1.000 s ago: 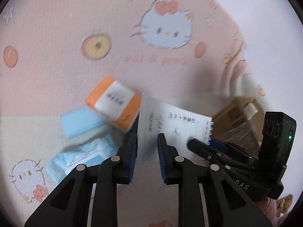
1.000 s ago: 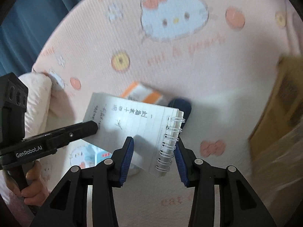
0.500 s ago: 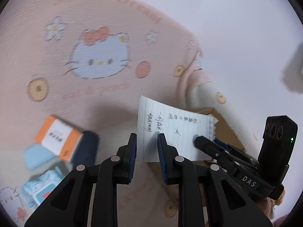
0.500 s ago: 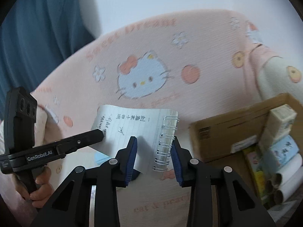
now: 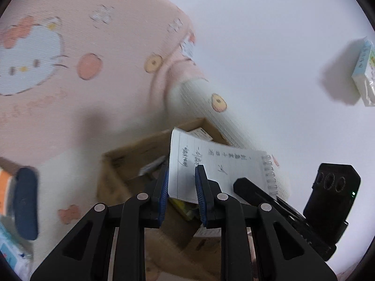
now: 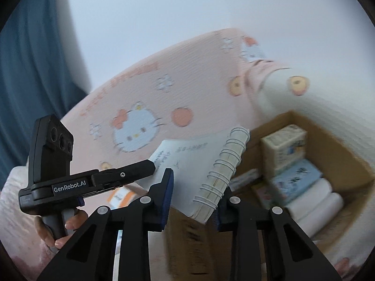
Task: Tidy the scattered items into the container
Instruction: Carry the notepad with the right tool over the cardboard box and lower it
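Note:
A white spiral notebook with handwriting is held in the air by both grippers. My left gripper is shut on its plain edge. My right gripper is shut on its spiral-bound edge. The notebook hangs above the near corner of an open cardboard box on the pink Hello Kitty bedspread. In the right wrist view the box holds tissue packs and white rolls.
An orange-and-white packet, a dark blue item and a light blue wipes pack lie on the bed at the left. A pillow lies behind the box. A tissue pack is at the far right.
Both grippers have carried the notebook to the right, from above the scattered items to over the cardboard box. The notebook has tilted more edge-on in the right wrist view.

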A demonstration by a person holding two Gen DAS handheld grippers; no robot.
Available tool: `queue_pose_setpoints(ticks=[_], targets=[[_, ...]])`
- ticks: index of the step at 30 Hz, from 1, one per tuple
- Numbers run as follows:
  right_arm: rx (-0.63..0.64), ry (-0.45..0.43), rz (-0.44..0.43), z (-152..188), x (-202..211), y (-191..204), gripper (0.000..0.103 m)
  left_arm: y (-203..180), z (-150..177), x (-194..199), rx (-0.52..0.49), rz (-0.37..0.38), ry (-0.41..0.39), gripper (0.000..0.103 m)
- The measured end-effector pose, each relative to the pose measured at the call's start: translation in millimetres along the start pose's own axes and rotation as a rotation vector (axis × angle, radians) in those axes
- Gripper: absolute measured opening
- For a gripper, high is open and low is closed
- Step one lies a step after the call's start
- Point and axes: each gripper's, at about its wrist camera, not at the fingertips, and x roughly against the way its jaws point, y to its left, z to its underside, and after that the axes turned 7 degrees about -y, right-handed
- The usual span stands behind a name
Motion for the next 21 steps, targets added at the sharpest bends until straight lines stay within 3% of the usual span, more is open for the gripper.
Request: queue_pose_setpoints(ticks=[6,11,21], targets=[[-0.085,-0.009,0.073,-4,9,-42,0.023,-16,-4,-53,0.032,0.079,0.101,0.024],[-0.106,0.007,0.155,-3,15,-66,0.023,-35,-2,-92,-0.006,0.090,0.185,0.024],[-0.251,0.093,0.290,5,9,-121,0.023,-42,15,-170,0.036,0.100,0.386,0.024]])
